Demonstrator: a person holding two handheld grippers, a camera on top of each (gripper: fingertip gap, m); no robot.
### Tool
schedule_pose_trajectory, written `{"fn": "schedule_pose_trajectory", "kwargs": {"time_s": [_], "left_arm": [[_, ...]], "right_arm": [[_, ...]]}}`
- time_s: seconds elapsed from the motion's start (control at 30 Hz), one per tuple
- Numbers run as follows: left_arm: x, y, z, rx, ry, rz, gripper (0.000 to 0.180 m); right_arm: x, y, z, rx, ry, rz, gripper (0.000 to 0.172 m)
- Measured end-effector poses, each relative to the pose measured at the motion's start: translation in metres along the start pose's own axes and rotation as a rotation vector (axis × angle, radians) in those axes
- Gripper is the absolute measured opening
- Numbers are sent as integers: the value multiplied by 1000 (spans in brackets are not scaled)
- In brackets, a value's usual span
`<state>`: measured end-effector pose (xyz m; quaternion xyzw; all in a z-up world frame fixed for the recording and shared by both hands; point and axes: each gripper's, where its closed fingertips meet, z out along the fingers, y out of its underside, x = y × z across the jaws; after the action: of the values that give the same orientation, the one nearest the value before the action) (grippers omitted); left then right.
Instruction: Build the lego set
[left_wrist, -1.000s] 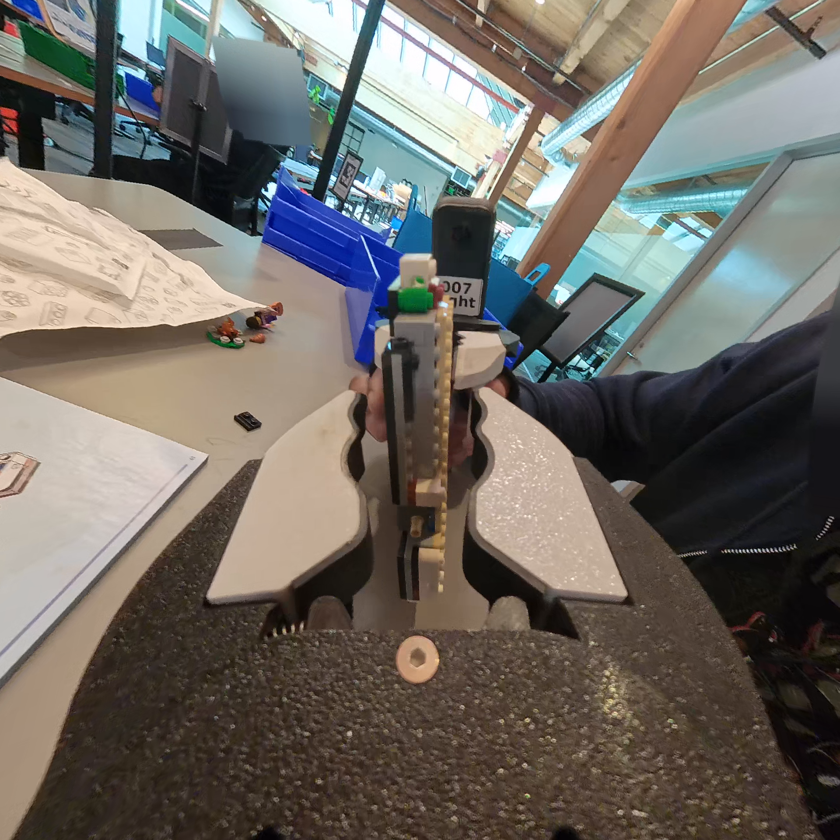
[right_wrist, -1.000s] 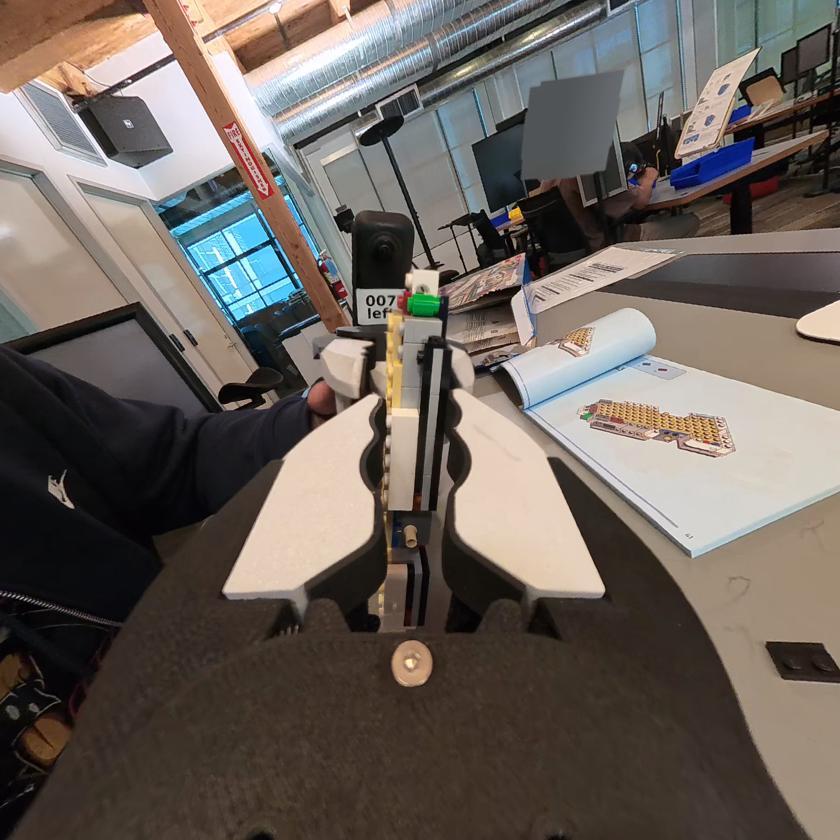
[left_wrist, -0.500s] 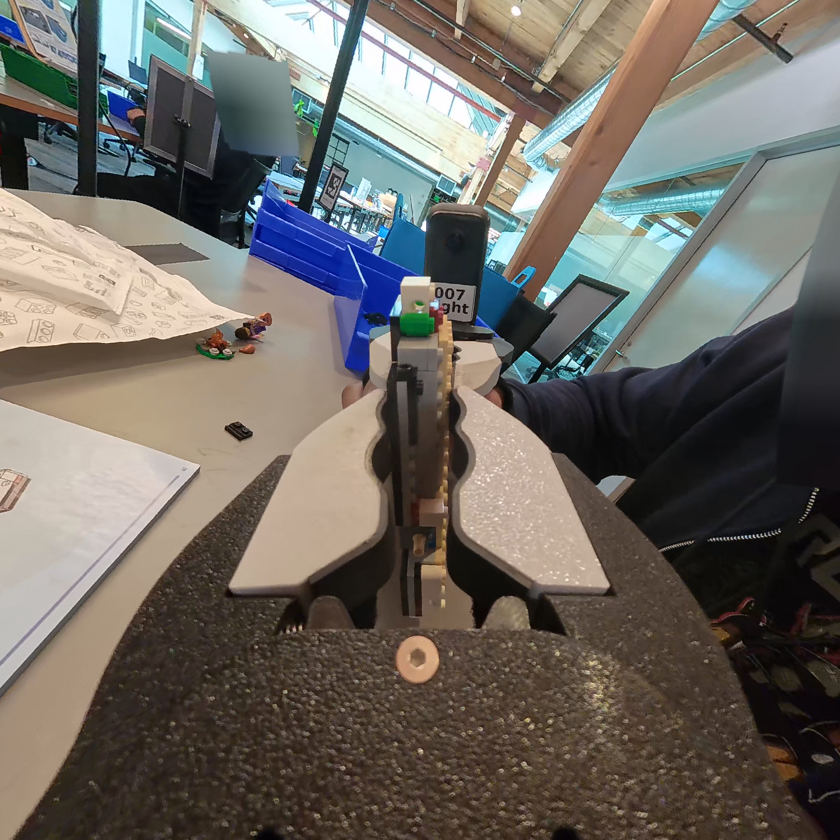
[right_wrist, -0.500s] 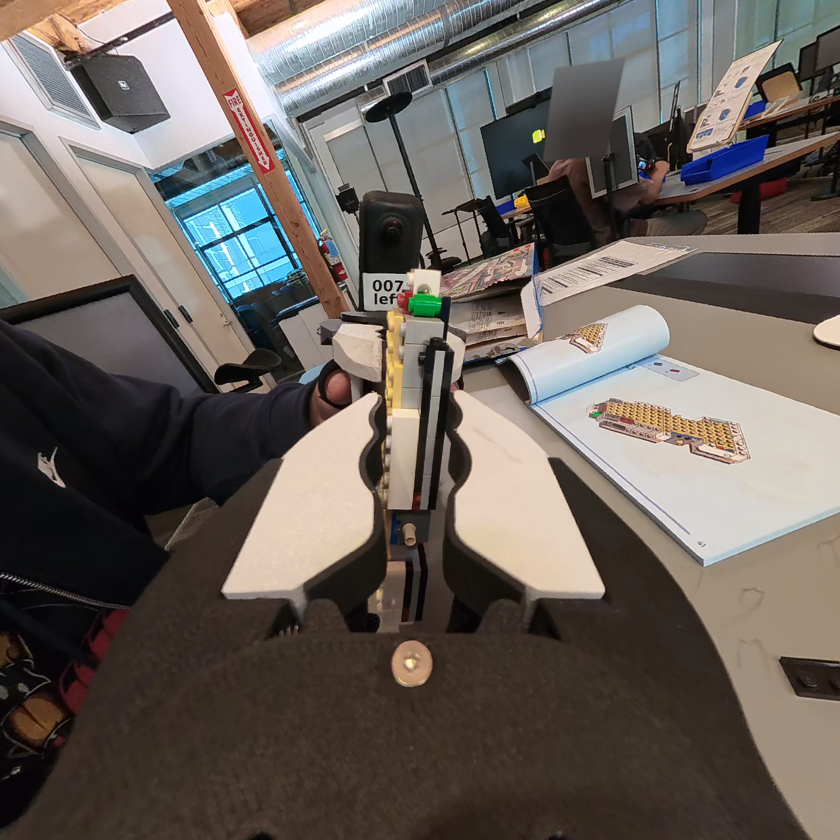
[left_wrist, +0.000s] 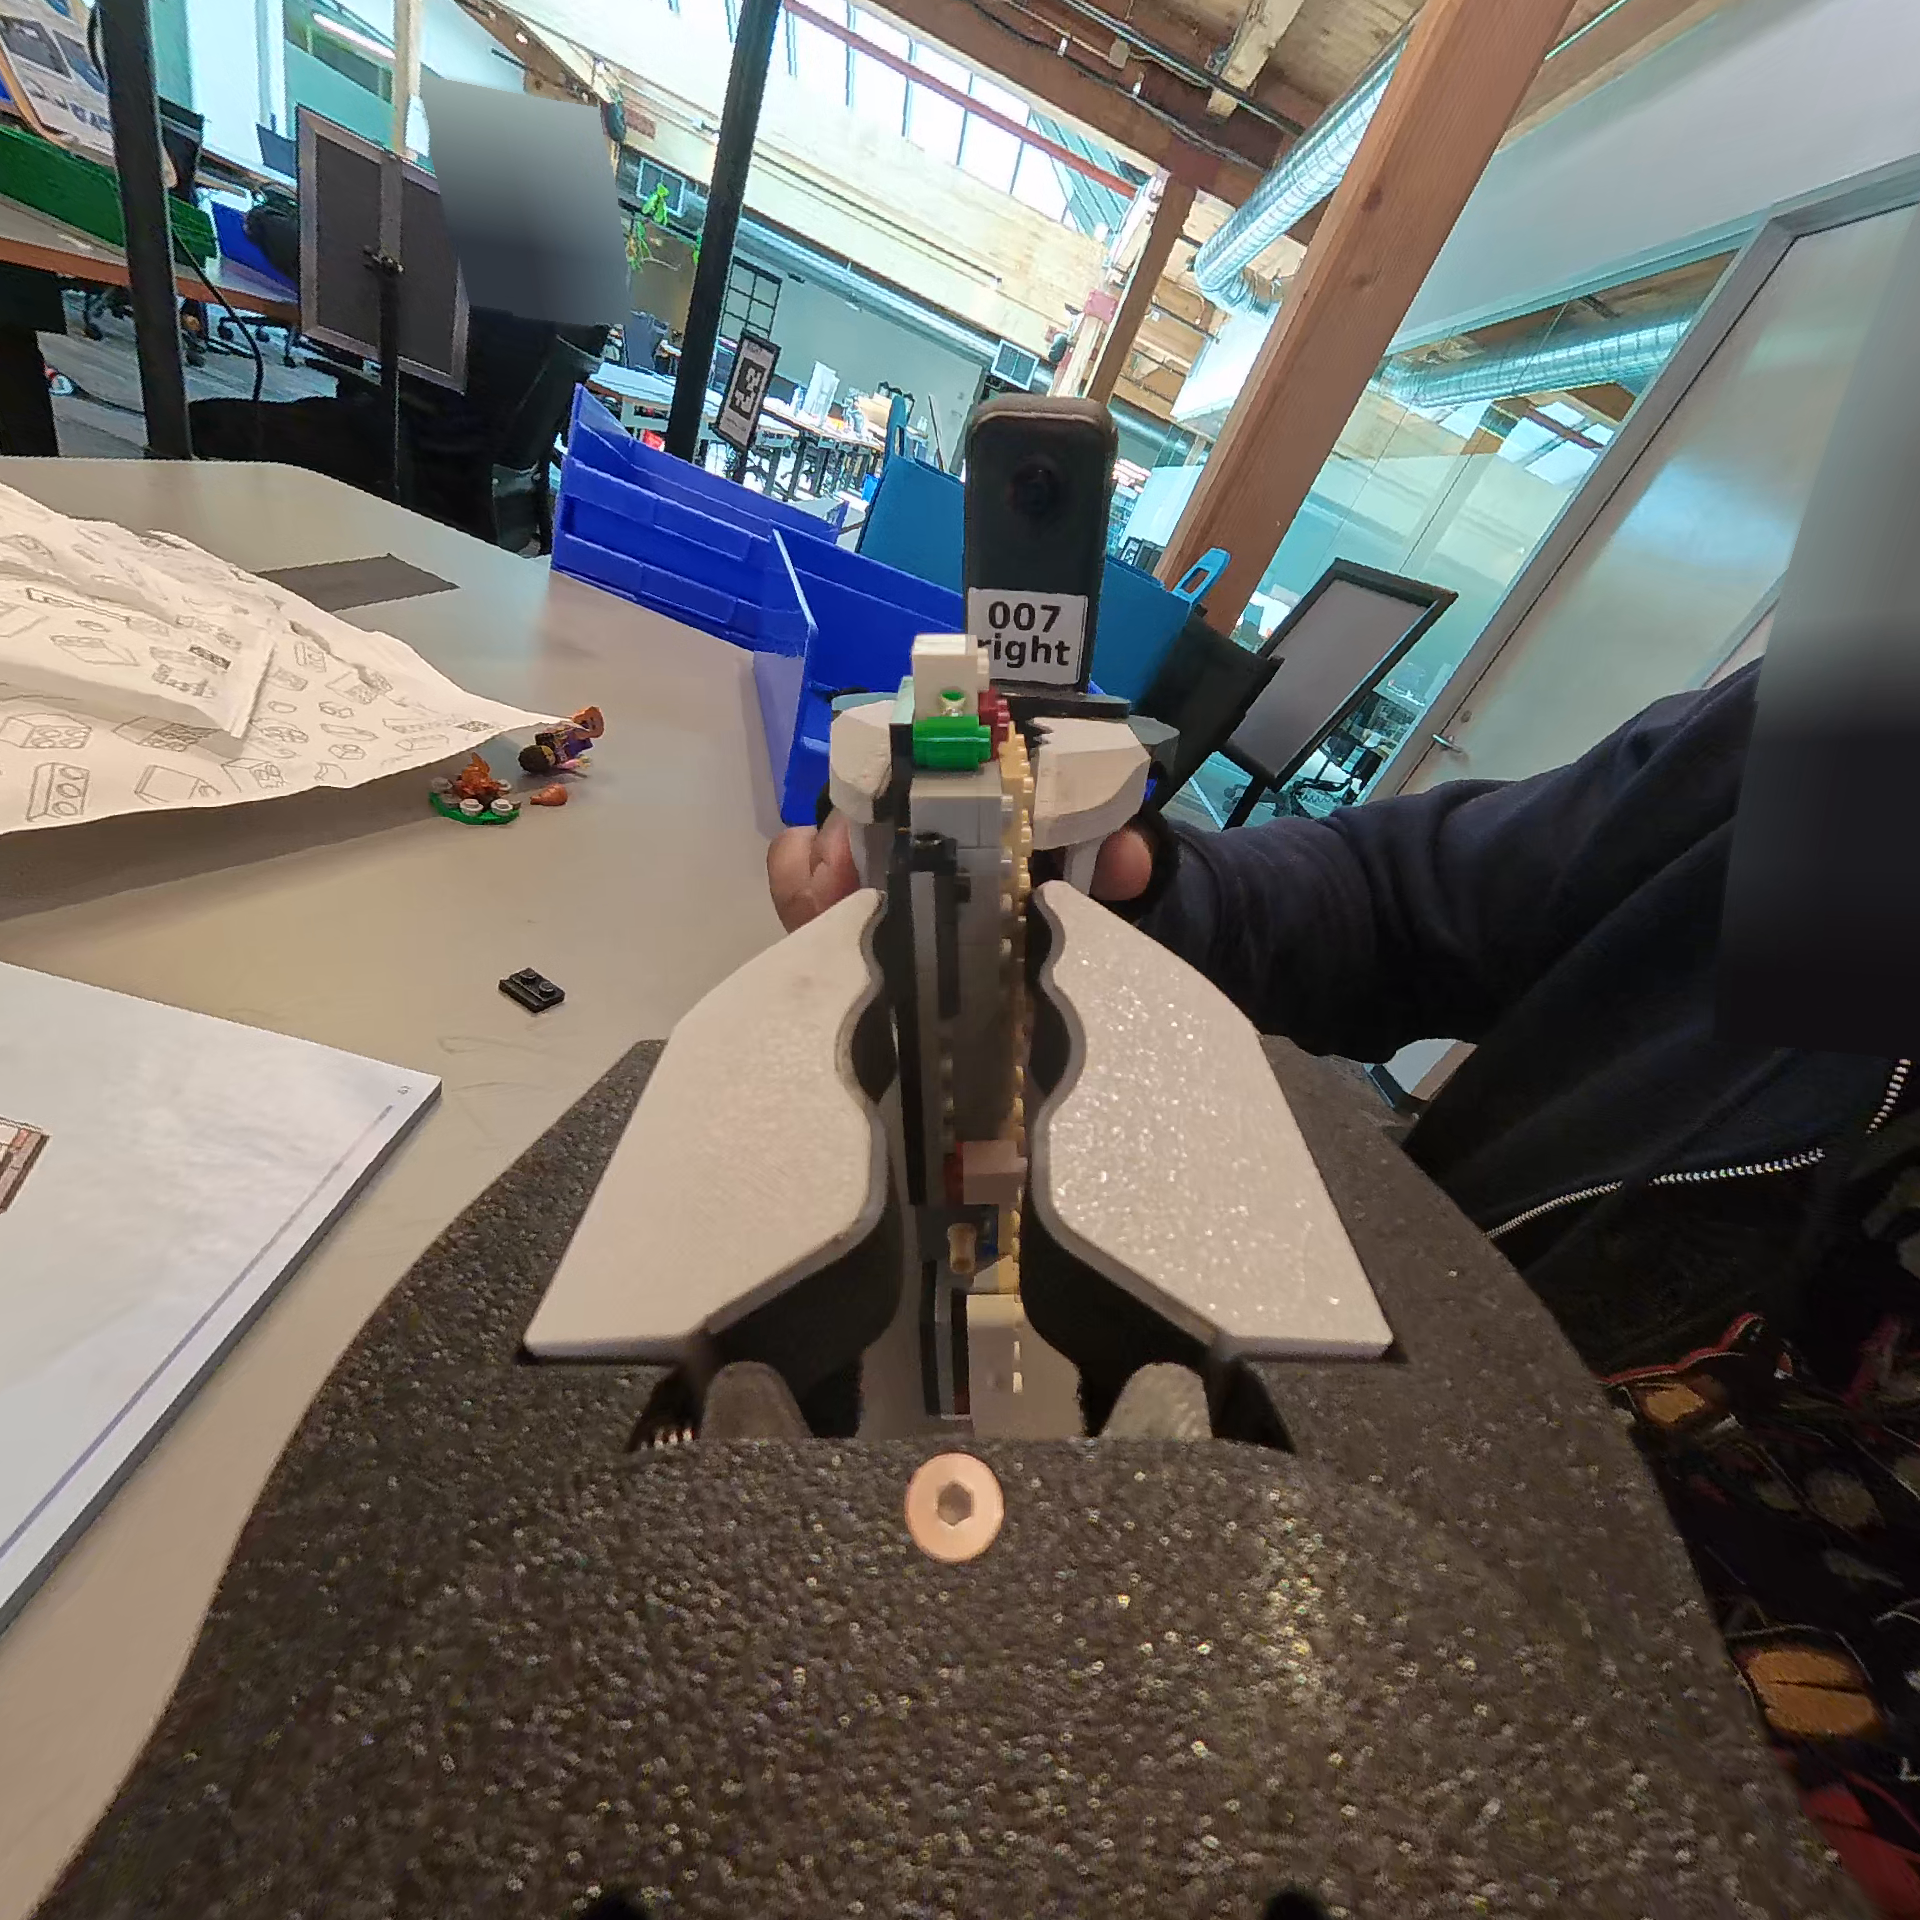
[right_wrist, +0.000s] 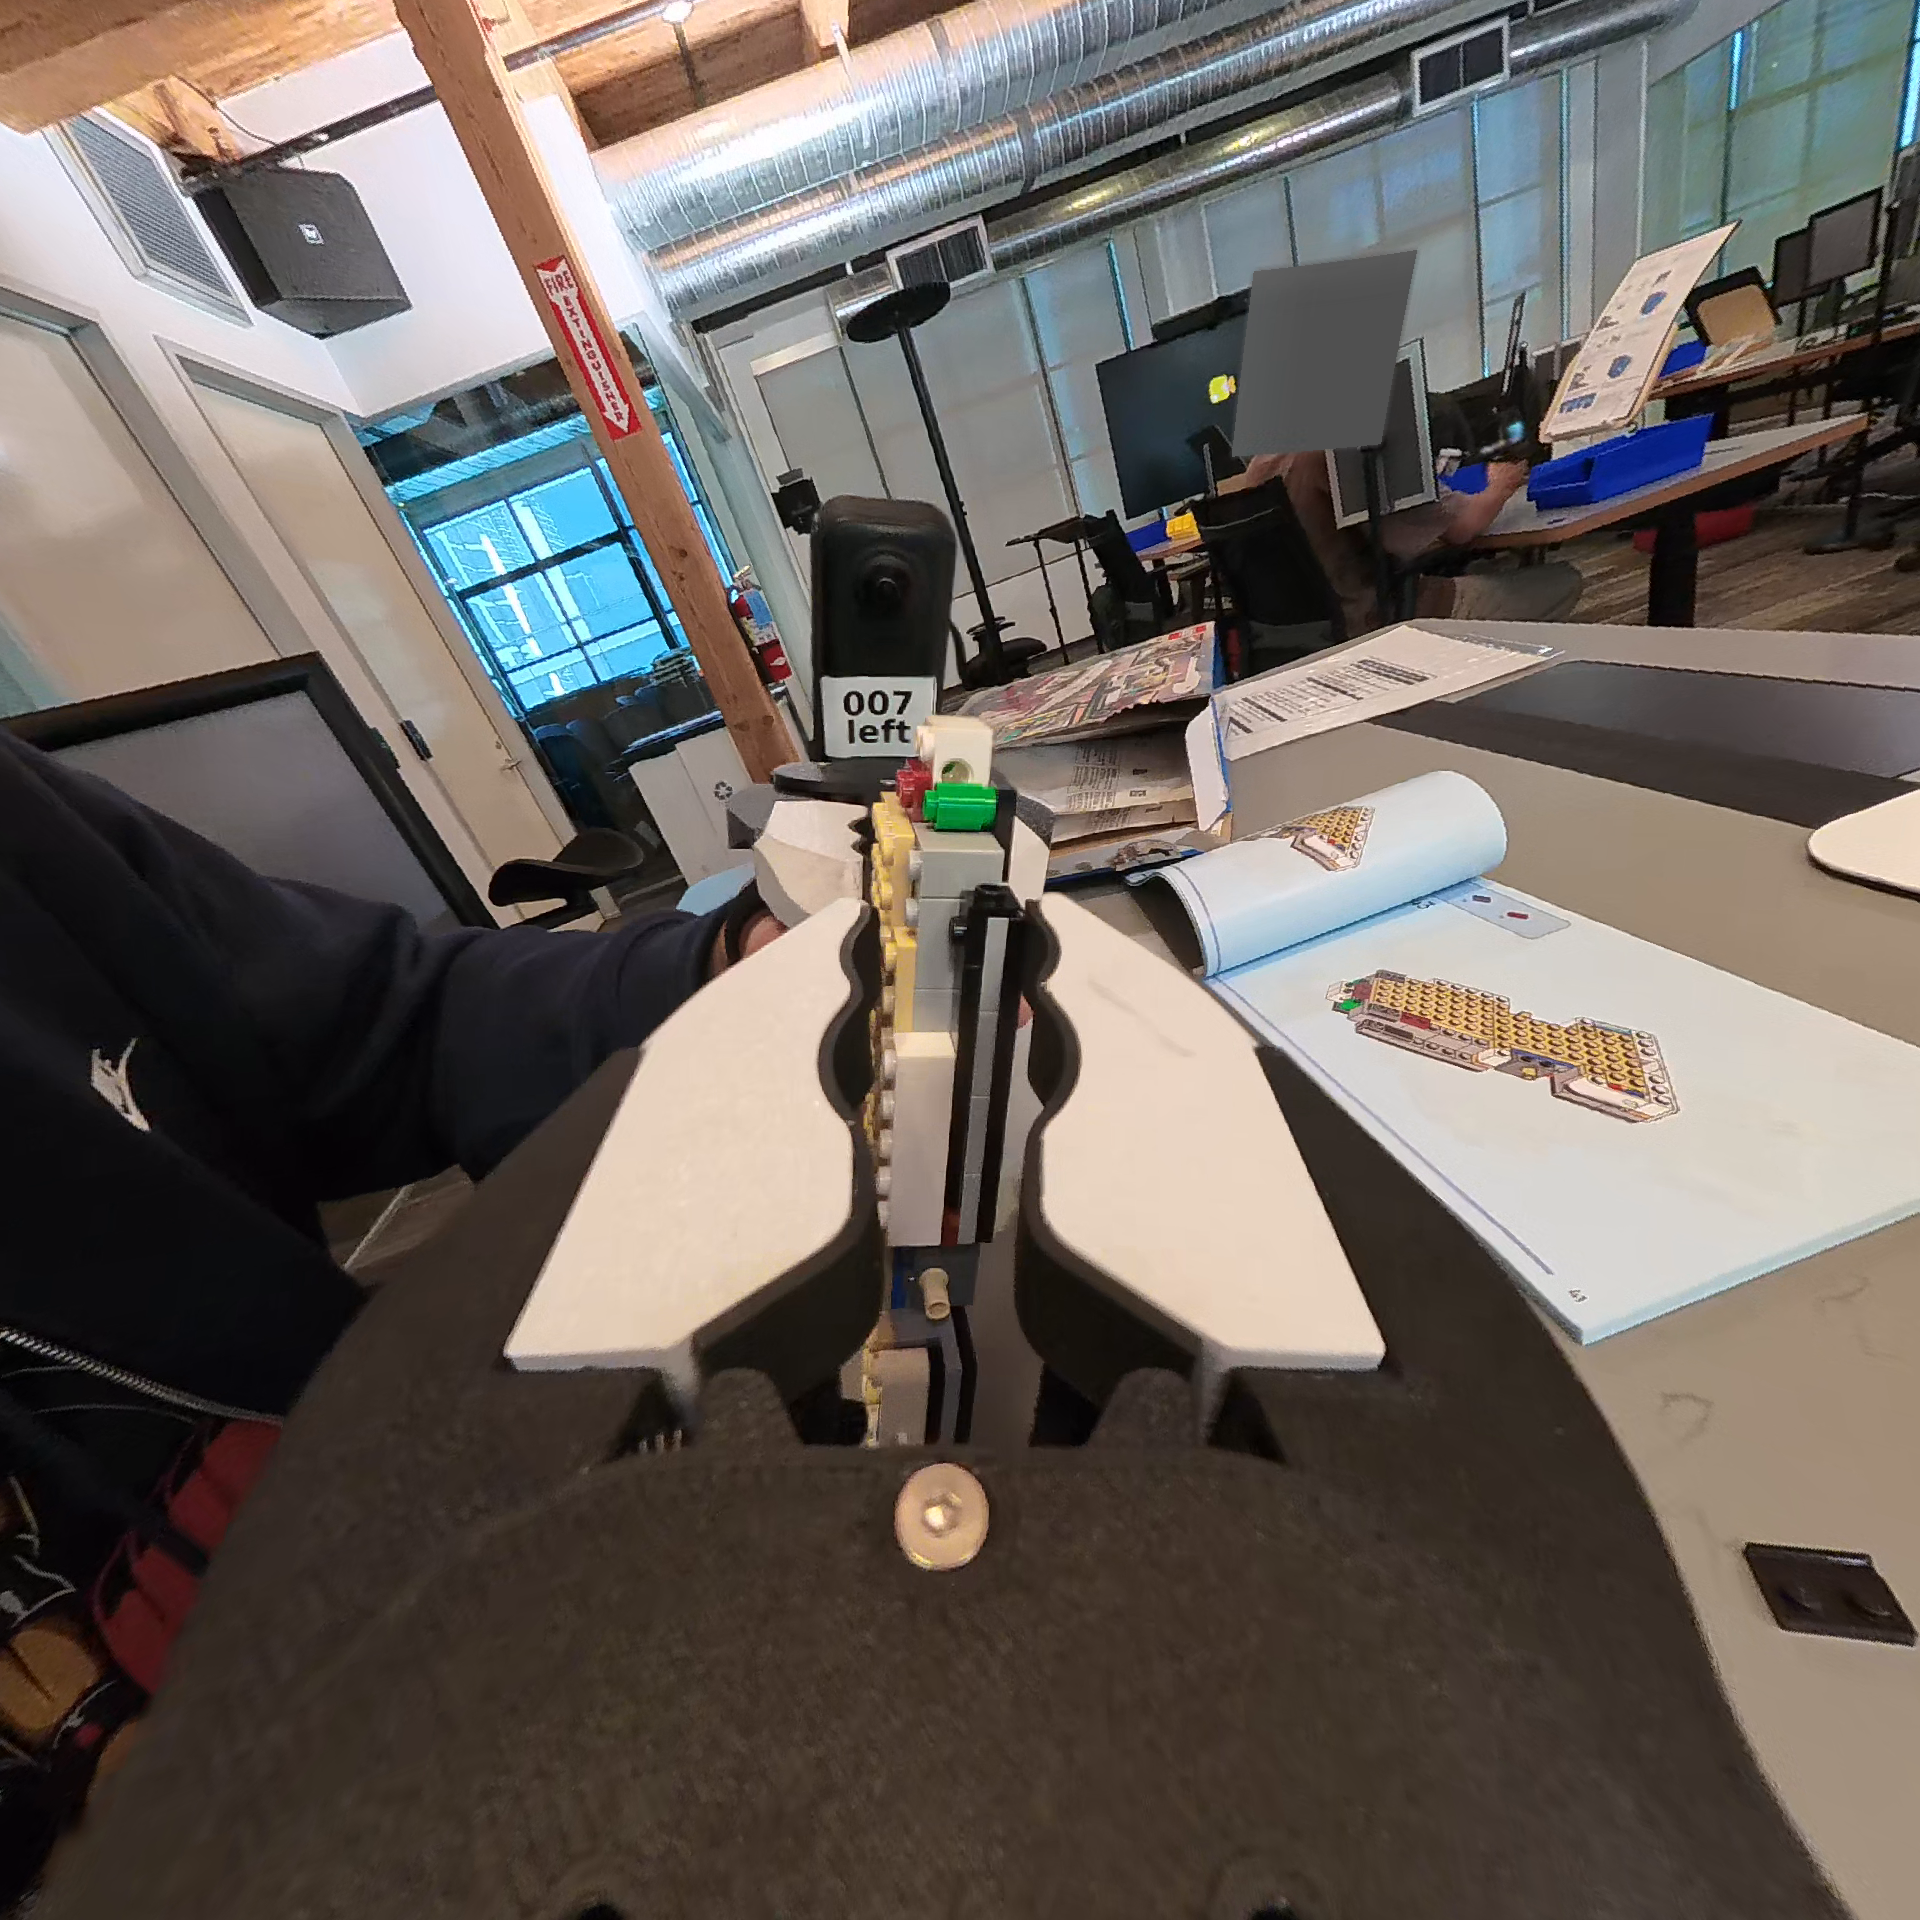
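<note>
A flat grey, tan and black toy-brick assembly (left_wrist: 961, 997) is clamped edge-on at frame centre by the narrowly parted left gripper (left_wrist: 958, 914) and right gripper (right_wrist: 951, 920), pads pressing both faces. Its long axis runs up-frame between the grippers, green brick (left_wrist: 948, 743) uppermost. Judged a two-handed hold; steady squeeze is needed next.

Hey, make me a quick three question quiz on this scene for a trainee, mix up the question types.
1. True or false: both grippers are clamped on the same brick assembly.
2. What small dark piece lies on the table left of the left gripper?
A. a black plate
B. a red wheel
C. a yellow door
3. Fill in: right of the right gripper lies an open ____ picturing a tan model.

Key: 1 true; 2 A; 3 instruction booklet.
</note>
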<state>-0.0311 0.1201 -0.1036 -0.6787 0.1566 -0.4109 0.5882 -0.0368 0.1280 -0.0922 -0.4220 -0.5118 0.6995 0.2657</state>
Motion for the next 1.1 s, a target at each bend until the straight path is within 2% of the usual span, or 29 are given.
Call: {"fn": "schedule_pose_trajectory", "kwargs": {"time_s": [0.3, 0.43, 0.57, 0.73, 0.9, 1.1], "left_arm": [[3, -3, 0, 17, 21, 14, 24], [4, -16, -5, 94, 28, -12, 34], [4, -9, -1, 55, 9, 22, 25], [0, -8, -2, 33, -14, -3, 24], [-17, -13, -9, 94, -84, -106, 23], [-73, -22, -49, 338, -283, -415, 24]], "right_arm": [[-4, -1, 0, 2, -19, -14, 24], [-4, 3, 1, -23, -23, -23, 23], [-8, 10, 5, -52, -27, -42, 23], [-5, 12, 6, -63, -16, -4, 24], [9, 7, 1, -41, 56, 5, 31], [32, 16, -3, -116, 216, -94, 34]]}}
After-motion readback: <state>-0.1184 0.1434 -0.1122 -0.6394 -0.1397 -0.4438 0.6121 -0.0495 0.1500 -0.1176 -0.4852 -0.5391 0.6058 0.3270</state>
